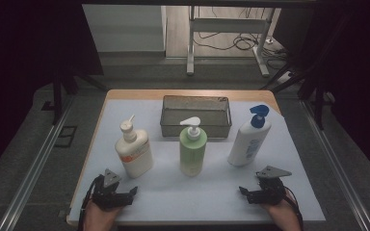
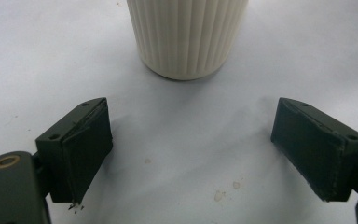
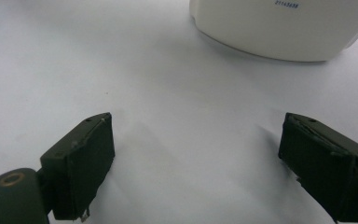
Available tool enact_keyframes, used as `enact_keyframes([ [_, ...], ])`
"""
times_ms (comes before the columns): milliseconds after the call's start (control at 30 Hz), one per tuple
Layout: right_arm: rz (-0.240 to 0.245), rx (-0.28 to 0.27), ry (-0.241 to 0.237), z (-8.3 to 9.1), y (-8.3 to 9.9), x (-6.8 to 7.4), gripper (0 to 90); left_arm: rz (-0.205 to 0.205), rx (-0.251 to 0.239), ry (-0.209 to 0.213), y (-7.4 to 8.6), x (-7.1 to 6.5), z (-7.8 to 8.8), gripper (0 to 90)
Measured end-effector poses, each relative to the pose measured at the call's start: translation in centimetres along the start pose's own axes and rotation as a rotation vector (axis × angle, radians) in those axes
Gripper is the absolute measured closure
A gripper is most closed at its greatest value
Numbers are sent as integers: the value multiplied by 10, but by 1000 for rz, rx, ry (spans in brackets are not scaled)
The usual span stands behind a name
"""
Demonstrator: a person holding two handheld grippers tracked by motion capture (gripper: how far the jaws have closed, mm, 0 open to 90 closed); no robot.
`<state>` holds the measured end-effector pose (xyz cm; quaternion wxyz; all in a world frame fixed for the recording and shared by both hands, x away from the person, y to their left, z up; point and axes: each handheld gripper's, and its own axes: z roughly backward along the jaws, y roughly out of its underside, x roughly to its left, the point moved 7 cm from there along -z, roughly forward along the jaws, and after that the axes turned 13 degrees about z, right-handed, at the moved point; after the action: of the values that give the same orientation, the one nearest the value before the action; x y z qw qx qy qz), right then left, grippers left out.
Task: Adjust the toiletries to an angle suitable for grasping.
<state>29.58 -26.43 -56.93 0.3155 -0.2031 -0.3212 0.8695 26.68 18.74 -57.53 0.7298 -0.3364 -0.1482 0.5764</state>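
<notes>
High view: left hand-held gripper (image 1: 131, 191) and right hand-held gripper (image 1: 242, 190) rest released on the surface (image 1: 212, 197), just short of the cream pump bottle (image 1: 134, 150) and blue-capped bottle (image 1: 248, 142). Both bottles likely smooth, top-heavy; grip mid-body.

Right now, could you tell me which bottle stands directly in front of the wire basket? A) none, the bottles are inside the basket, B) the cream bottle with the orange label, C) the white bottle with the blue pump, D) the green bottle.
D: the green bottle stands upright just in front of the basket, with the cream bottle to its left and the blue-pump bottle to its right.
</notes>
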Motion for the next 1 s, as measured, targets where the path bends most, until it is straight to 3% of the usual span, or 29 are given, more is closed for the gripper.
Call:
enact_keyframes([
  [1000,3,11,-18,2,-1,-1,116,4,-16,10,1,1,0,120],
])
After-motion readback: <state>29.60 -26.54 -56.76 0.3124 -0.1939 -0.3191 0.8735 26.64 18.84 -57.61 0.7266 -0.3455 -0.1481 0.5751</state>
